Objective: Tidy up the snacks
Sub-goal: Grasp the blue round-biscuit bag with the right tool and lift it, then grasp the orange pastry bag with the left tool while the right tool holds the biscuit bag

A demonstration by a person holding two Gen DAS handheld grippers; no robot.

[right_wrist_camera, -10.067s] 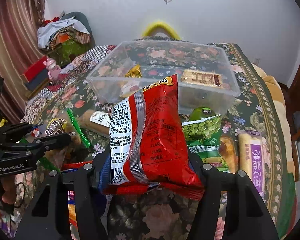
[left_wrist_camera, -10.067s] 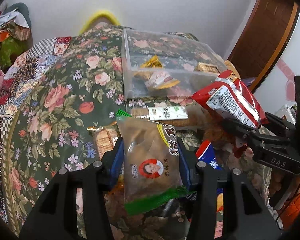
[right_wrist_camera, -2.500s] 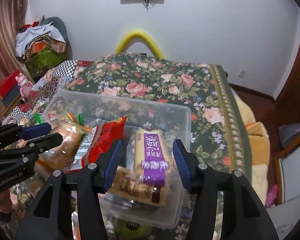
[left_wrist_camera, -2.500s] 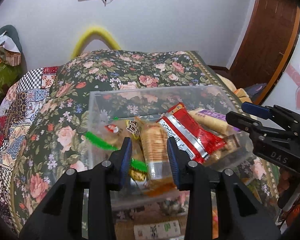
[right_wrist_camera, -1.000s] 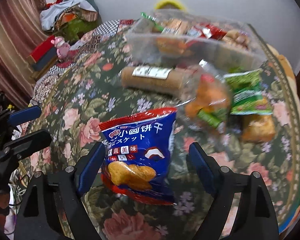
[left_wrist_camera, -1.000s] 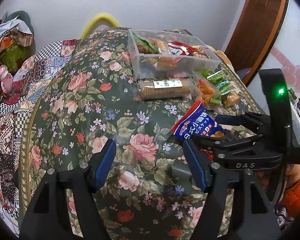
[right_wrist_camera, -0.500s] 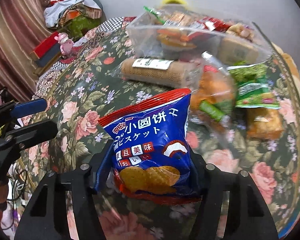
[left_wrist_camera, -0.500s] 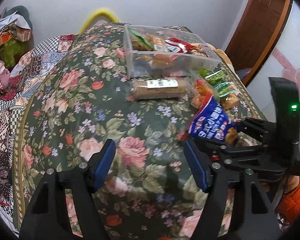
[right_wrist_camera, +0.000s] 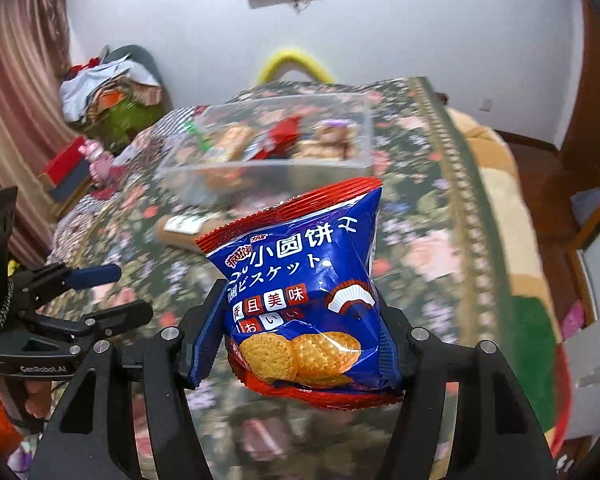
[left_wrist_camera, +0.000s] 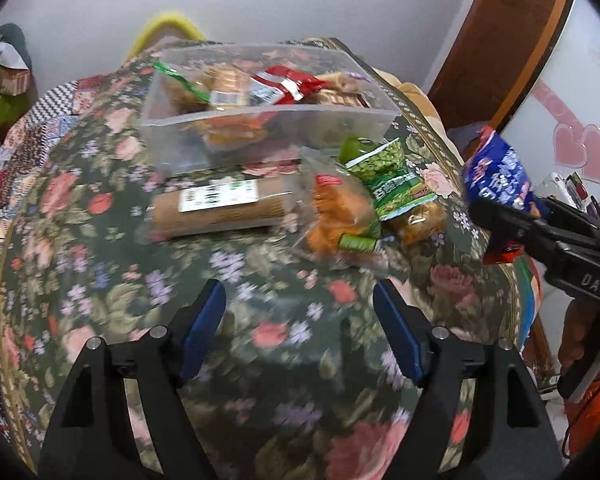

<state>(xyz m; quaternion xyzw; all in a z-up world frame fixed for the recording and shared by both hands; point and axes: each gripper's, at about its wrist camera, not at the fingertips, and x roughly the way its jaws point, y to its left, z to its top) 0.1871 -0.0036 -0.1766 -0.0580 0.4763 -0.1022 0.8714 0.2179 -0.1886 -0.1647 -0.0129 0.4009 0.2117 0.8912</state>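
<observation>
Snacks crowd a floral-covered table (left_wrist_camera: pixel 100 264) as the right gripper (right_wrist_camera: pixel 300 344) clenches a blue biscuit bag (right_wrist_camera: pixel 308 300), red-trimmed and printed with round crackers, lifted clear of the cloth above the table's right side. The left gripper (left_wrist_camera: pixel 296 320) hangs with its jaws spread wide and nothing between them, over bare cloth toward the table's near edge. Toward the far edge stands a clear plastic bin (left_wrist_camera: pixel 268 124) already loaded with packets, among them a red pouch (left_wrist_camera: pixel 284 84) and a green-ended wrapper (left_wrist_camera: pixel 176 78). Just in front of the bin lies a long brown biscuit roll (left_wrist_camera: pixel 220 208) with a white label. Right of the roll, an orange snack bag (left_wrist_camera: pixel 340 212) sits against a green pea packet (left_wrist_camera: pixel 392 176), with a green bottle cap (left_wrist_camera: pixel 354 148) just behind. Motion blur softens much of the cloth in both views.
</observation>
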